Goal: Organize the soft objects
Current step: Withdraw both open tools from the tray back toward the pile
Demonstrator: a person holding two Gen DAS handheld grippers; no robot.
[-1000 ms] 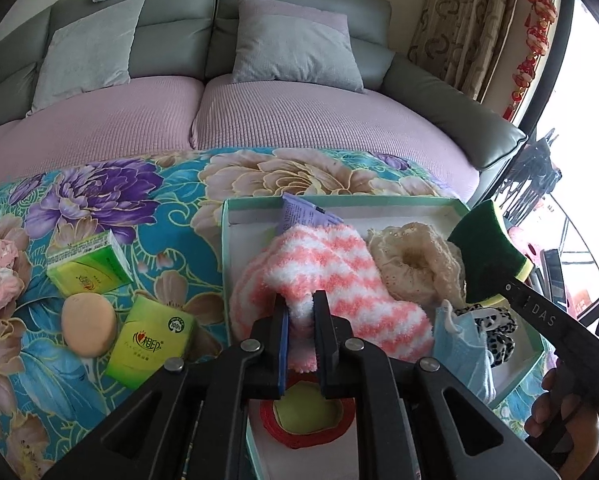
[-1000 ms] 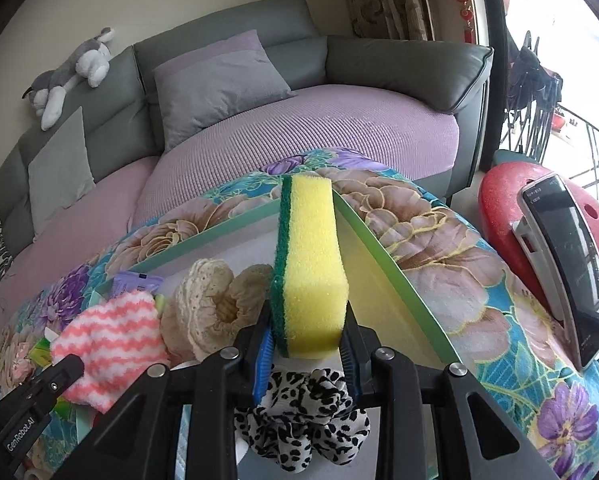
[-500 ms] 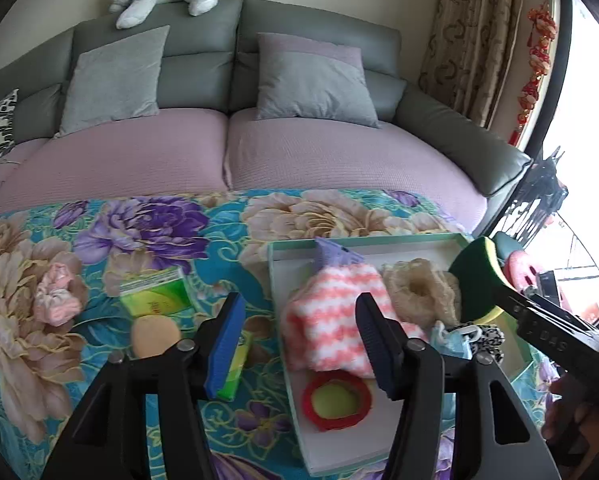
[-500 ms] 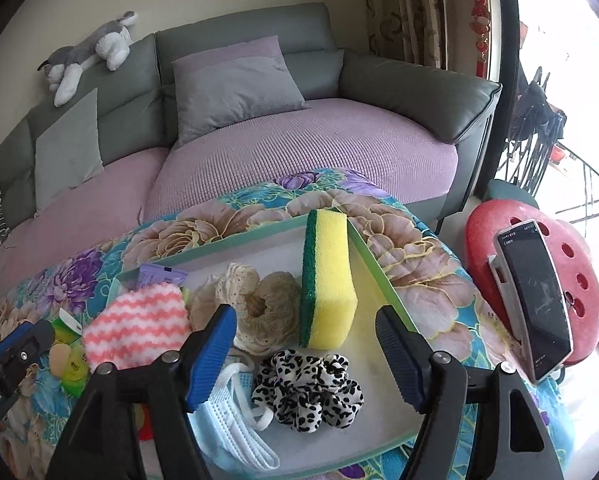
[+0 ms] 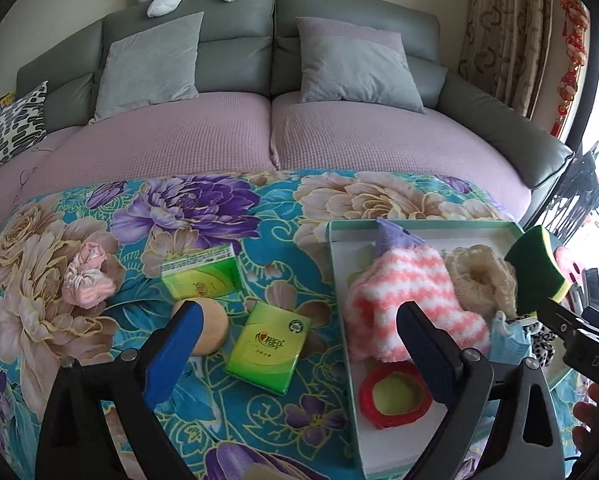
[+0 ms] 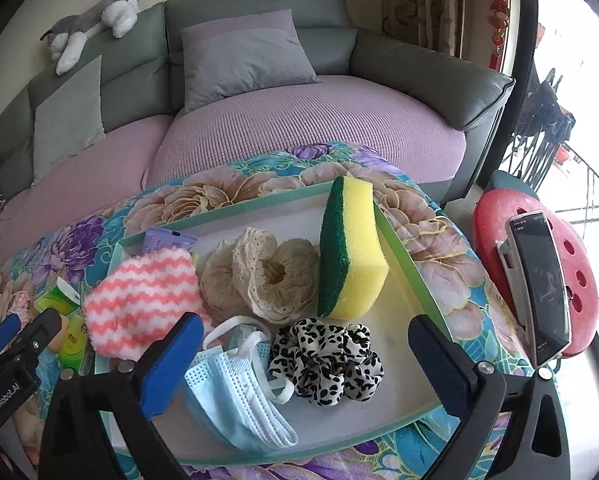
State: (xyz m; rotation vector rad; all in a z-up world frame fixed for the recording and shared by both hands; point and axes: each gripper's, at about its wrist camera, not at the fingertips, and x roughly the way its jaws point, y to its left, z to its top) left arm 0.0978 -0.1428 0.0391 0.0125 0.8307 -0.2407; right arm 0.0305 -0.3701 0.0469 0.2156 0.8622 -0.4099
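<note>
My left gripper (image 5: 297,316) hovers over the flowered cloth, its jaws opening, with nothing pressed between the pads. Beneath it lie a green tissue pack (image 5: 269,346) and a peach round puff (image 5: 211,328). The pink-and-white striped sock (image 5: 403,292) rests in the green-rimmed tray (image 5: 339,280). My right gripper (image 6: 305,326) hangs above the tray (image 6: 403,248), jaws opening and empty. The yellow-green sponge (image 6: 355,248) leans on the tray's right wall. A cream lace scrunchie (image 6: 267,276), a leopard scrunchie (image 6: 327,356) and a blue face mask (image 6: 235,392) lie there too.
A second tissue pack (image 5: 201,276) and a pink cloth ball (image 5: 87,276) lie left of the tray. A red ring (image 5: 395,394) sits at the tray's near end. A phone (image 6: 539,284) stands on a red stool at the right. A sofa fills the back.
Both grippers have opened wide and drawn back. The left let go of the striped sock, now lying in the tray. The right let go of the sponge, now leaning on the tray's wall.
</note>
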